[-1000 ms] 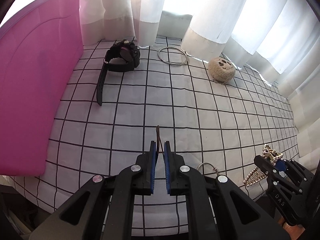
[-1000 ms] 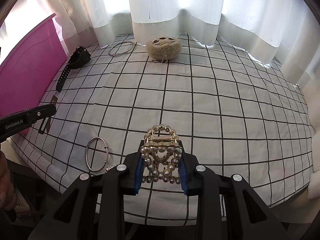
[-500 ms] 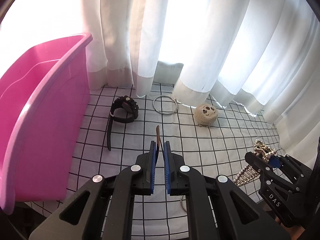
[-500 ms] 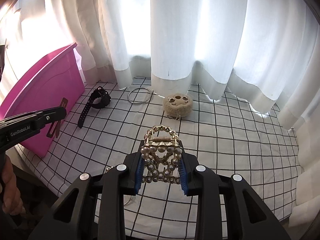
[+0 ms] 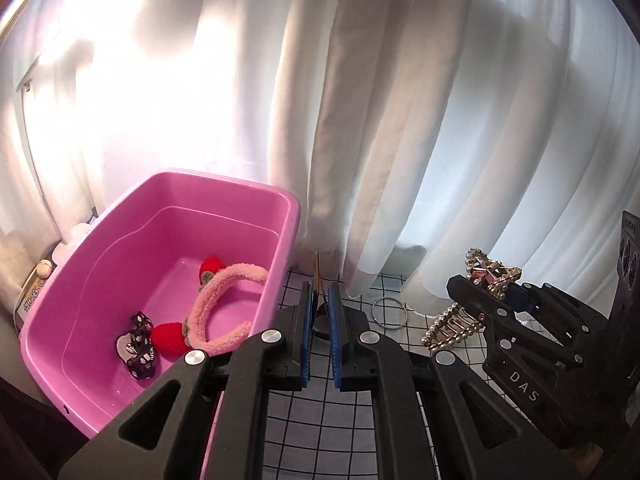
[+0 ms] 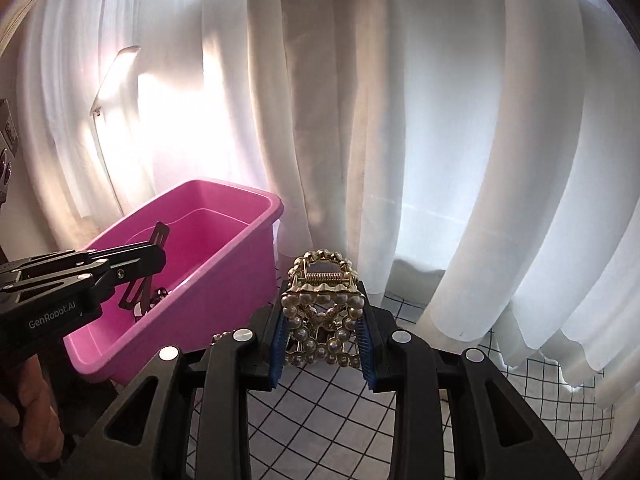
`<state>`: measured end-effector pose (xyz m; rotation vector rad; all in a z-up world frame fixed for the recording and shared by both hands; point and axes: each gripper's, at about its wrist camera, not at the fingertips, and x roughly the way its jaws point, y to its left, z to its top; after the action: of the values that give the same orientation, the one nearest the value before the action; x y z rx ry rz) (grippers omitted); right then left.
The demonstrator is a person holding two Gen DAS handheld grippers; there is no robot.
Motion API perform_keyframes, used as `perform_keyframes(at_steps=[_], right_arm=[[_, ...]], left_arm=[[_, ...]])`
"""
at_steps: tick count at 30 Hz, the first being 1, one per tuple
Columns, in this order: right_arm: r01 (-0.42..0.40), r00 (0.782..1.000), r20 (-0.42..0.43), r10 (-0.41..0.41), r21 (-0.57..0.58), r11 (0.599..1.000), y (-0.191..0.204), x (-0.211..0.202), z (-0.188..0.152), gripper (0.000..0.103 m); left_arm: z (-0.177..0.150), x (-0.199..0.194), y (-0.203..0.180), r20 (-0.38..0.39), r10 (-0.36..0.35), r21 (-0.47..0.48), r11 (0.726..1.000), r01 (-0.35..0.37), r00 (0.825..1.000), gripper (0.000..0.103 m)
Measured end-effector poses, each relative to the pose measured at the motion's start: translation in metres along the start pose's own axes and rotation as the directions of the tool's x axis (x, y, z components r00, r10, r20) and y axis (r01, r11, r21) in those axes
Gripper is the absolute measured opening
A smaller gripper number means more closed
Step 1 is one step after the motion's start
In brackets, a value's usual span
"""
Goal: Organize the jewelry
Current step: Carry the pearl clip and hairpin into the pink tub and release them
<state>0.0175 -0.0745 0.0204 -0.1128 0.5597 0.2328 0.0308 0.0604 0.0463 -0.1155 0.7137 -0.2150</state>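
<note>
My left gripper [image 5: 319, 300] is shut on a thin flat brown hair clip [image 5: 317, 270], held high beside the right rim of the pink tub [image 5: 236, 184]. In the right wrist view the clip [image 6: 158, 236] hangs over the tub [image 6: 240, 196]. My right gripper [image 6: 323, 328] is shut on a gold pearl claw clip [image 6: 320, 300], lifted above the checked cloth; it also shows in the left wrist view [image 5: 472, 296]. The tub holds a pink fuzzy headband [image 5: 224, 304] with red pompoms and a black patterned bow [image 5: 138, 340].
A silver bangle [image 5: 389, 312] lies on the checked cloth [image 5: 320, 420] behind my left gripper. White curtains [image 6: 400, 120] hang close behind the table. The left gripper body [image 6: 80, 276] crosses the right wrist view at the left.
Both grippers have risen well above the table with their items. The left one has swung left toward the pink tub, whose inside now shows.
</note>
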Motion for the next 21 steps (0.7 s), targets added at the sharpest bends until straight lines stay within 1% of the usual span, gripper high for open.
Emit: perform_keyframes(at_steps=[5,7,11,16,21], right_arm=[[-0.109,0.994,0.008,0.110,-0.079,0.991,0.051,0.031,0.037,0.029],[-0.143,0.990,0.001,0.144,-0.109,0.984,0.073,0.042,0.049,0.029],[-0.203,0.979,-0.044,0.199,-0.154,0.967,0.109,0.075,0.063,0.029],[-0.236,0.970,-0.111,0.218,-0.187,0.954,0.138,0.111,0.069,0.029],[-0.244,0.962,-0.172,0.211,-0.202,0.949,0.156,0.140,0.069,0.029]], left_arm=[[0.008,-0.008,0.054,0.023,0.116,-0.058,0.992,-0.115,0.993,0.008],[0.009,-0.007,0.077,0.012,0.160,-0.080,0.984,-0.158,0.987,0.008],[0.006,0.001,0.120,-0.019,0.233,-0.121,0.965,-0.234,0.972,0.009],[0.001,0.019,0.159,-0.084,0.274,-0.169,0.944,-0.284,0.958,0.009],[-0.003,0.034,0.180,-0.137,0.300,-0.191,0.927,-0.322,0.944,0.009]])
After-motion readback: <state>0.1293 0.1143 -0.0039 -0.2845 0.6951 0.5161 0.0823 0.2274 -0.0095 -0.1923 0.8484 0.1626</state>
